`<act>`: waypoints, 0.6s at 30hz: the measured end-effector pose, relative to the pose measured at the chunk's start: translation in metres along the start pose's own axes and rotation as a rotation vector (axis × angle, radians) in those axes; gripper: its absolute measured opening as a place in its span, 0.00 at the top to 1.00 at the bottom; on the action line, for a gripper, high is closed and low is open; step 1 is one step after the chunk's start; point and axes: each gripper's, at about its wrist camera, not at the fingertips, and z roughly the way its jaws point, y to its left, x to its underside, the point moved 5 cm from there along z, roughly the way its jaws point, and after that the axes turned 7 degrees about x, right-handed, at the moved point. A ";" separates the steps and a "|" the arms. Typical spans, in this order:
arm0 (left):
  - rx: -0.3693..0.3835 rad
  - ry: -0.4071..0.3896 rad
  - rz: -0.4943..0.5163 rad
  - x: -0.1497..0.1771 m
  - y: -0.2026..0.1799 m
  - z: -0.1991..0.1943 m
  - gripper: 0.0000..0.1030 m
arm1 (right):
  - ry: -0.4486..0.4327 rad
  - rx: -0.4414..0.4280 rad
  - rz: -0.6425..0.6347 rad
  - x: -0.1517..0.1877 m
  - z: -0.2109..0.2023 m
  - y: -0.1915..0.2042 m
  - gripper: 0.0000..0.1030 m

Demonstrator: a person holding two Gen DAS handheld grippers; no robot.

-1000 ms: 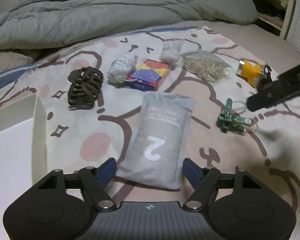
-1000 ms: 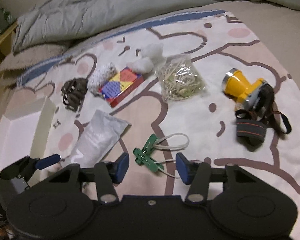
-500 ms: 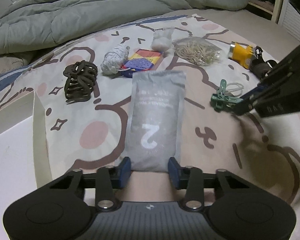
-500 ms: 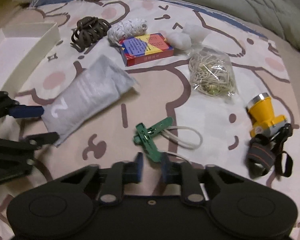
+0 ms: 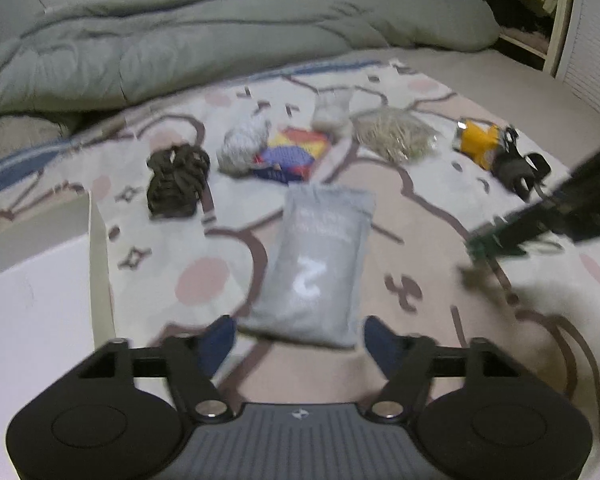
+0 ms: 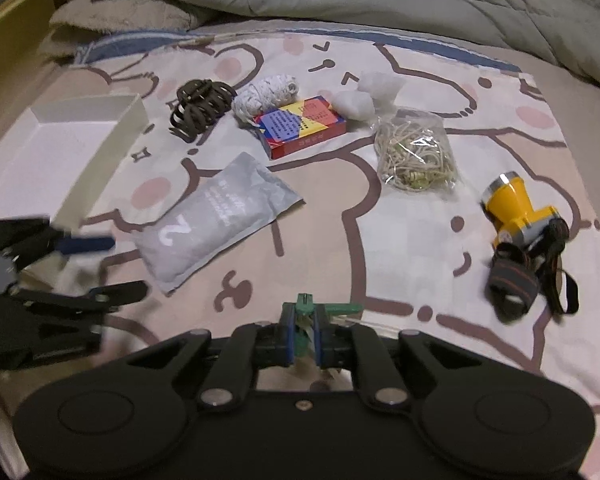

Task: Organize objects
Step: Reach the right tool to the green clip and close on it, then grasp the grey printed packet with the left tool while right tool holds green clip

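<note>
A grey pouch marked "2" (image 5: 318, 264) lies on the patterned bed sheet, also in the right wrist view (image 6: 216, 220). My left gripper (image 5: 300, 340) is open, its blue pads either side of the pouch's near end, apart from it. My right gripper (image 6: 302, 336) is shut on a green clothes peg (image 6: 306, 310) with a white loop, just above the sheet. A white box (image 6: 80, 148) stands at the left, also in the left wrist view (image 5: 32, 300).
Further back lie a brown hair claw (image 6: 200, 108), a white string ball (image 6: 266, 94), a colourful card box (image 6: 300, 126), a bag of rubber bands (image 6: 416, 154), white wads (image 6: 364, 98) and a yellow headlamp with strap (image 6: 516, 212). A grey duvet (image 5: 220, 40) lies behind.
My left gripper has opened and let go of the grey pouch, which now lies slightly tilted. My right gripper has closed on the green peg and lifted it off the sheet.
</note>
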 end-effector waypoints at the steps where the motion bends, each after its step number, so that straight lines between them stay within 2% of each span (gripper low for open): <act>1: -0.002 0.000 0.006 -0.002 0.000 0.003 0.27 | 0.000 -0.013 0.009 0.002 -0.003 -0.001 0.91; 9: -0.041 0.054 0.072 -0.007 -0.001 0.040 0.22 | 0.053 -0.113 0.004 0.021 -0.012 0.006 0.91; 13: -0.031 0.072 0.077 -0.009 -0.002 0.051 0.22 | 0.107 -0.164 -0.013 0.035 -0.006 0.011 0.91; 18: -0.018 0.095 0.064 -0.008 -0.005 0.052 0.33 | 0.157 -0.205 -0.060 0.051 -0.003 0.021 0.89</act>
